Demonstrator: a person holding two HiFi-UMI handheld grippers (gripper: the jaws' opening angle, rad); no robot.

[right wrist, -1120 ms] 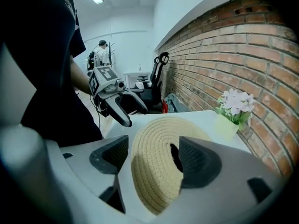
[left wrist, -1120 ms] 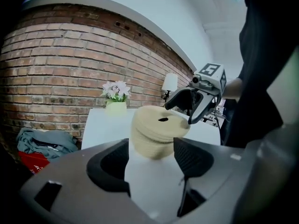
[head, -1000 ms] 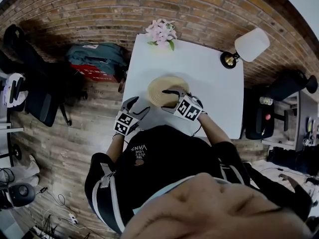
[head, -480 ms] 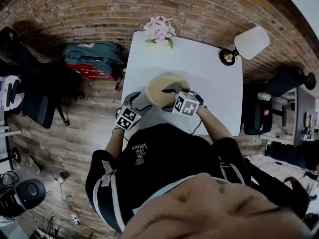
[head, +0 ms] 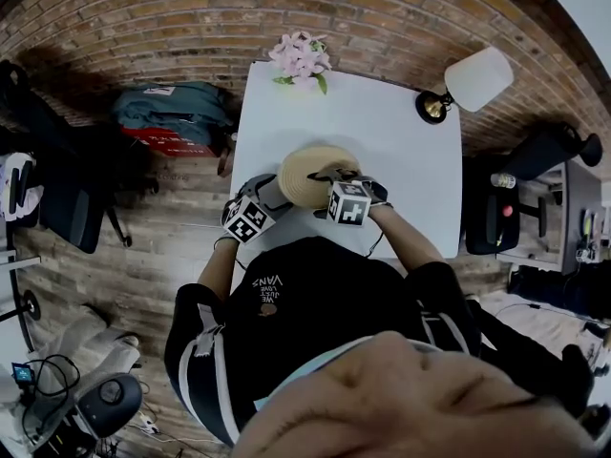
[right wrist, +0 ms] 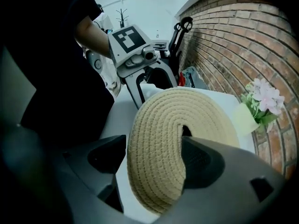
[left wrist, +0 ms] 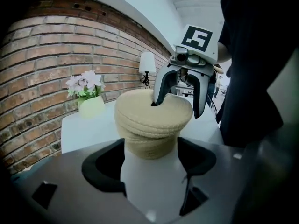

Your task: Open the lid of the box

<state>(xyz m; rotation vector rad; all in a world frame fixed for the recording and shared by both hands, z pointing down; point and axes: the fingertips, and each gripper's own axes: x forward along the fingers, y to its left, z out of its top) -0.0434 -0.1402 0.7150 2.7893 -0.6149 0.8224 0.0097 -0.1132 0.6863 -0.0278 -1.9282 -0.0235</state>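
A round woven box (head: 310, 172) with a woven lid (right wrist: 159, 139) stands near the front edge of the white table (head: 401, 151). My left gripper (head: 275, 197) is at the box's left side, jaws wide open. In the left gripper view the box body (left wrist: 152, 129) stands between its fingertips (left wrist: 108, 168), and I see no pad pressing on it. My right gripper (head: 325, 191) hangs over the lid, open. One finger (left wrist: 159, 90) dips into the hole in the lid's top, and the other hangs outside the rim.
At the table's far edge stands a pale vase of pink flowers (head: 301, 57). A lamp with a white shade (head: 468, 84) is at the far right corner. Bags (head: 177, 113) lie on the wooden floor to the left, and dark furniture (head: 496, 218) stands to the right.
My left gripper has moved from the table's front-left edge in to the box's side. The right gripper has stayed over the lid, shifting only slightly.
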